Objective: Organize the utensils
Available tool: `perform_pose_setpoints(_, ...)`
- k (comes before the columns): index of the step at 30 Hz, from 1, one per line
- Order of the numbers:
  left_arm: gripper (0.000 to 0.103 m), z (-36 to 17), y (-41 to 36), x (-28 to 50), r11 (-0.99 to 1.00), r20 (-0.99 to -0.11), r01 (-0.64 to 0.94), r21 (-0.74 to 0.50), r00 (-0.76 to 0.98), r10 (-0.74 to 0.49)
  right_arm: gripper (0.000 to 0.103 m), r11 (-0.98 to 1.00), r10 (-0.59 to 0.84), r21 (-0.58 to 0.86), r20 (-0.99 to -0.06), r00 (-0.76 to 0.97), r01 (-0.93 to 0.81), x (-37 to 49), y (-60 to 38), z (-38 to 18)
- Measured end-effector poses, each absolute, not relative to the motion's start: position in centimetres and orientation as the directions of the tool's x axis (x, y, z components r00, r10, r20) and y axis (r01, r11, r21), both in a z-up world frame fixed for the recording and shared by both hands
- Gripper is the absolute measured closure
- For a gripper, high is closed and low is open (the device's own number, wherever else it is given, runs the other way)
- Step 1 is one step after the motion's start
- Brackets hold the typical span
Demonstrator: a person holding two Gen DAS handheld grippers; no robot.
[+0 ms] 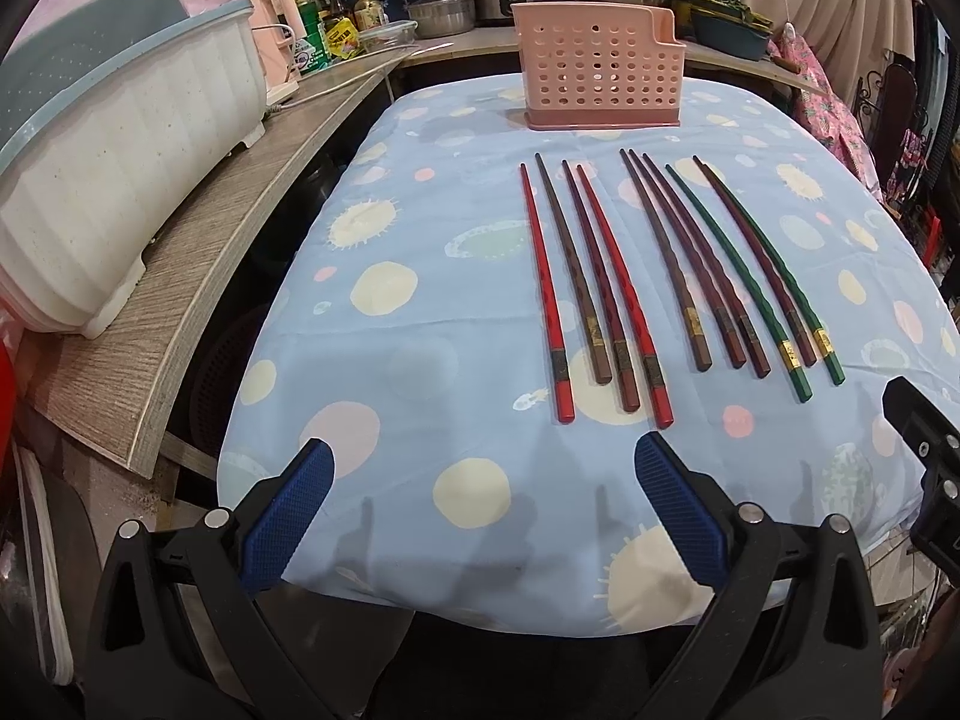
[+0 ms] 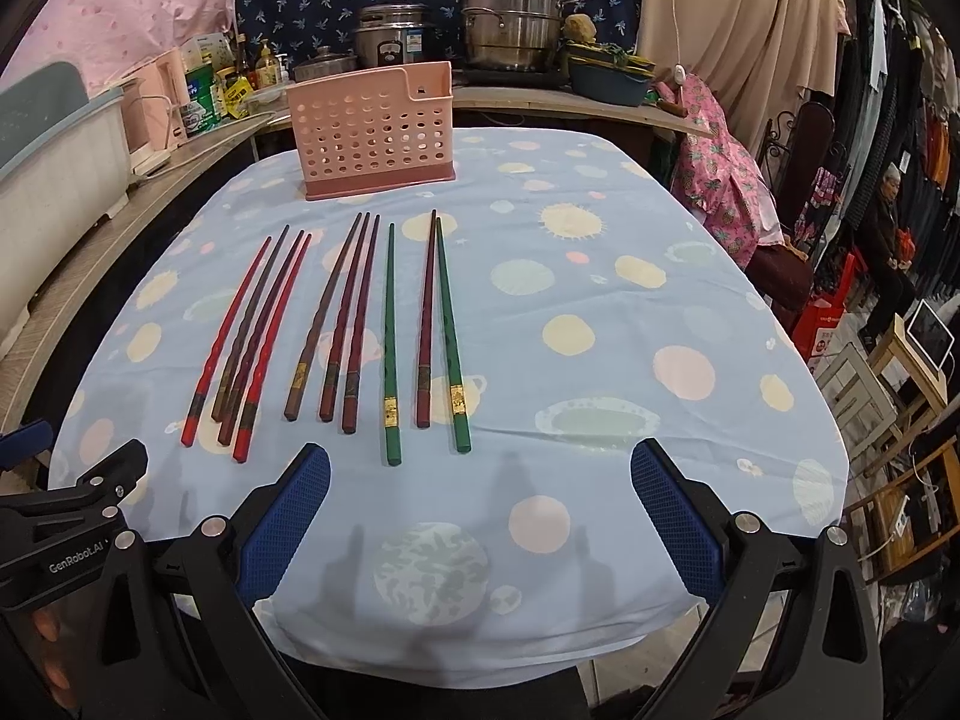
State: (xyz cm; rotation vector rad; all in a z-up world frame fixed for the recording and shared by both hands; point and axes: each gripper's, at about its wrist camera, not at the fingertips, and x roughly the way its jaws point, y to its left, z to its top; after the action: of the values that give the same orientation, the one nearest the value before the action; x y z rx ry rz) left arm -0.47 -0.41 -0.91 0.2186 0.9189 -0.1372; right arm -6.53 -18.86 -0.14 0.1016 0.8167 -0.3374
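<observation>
Ten chopsticks waiting, both claws wide

Ten chopsticks (image 1: pixel 678 276) are laid in a row mid-desk (image 1: pixel 420 312), before the pink basket (image 1: pixel 597 69) at the far edge. Left claw (image 1: pixel 483 462) and right claw (image 2: pixel 480 468) are held wide, empty. One thick end should be pinched squarely, then lifted level.

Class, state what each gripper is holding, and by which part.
Nothing is held: left gripper and right gripper are both open, short of the chopsticks.
</observation>
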Motion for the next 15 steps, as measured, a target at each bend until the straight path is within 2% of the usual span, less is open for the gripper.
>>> perform_pose_setpoints(15, 0.007, -0.81, -0.44, -0.50, 0.968, -0.795, 0.213, 0.130, 0.606, -0.026, 0.007, 0.942, -0.255, -0.039, -0.730, 0.634, 0.334, -6.51, -18.90, -0.11)
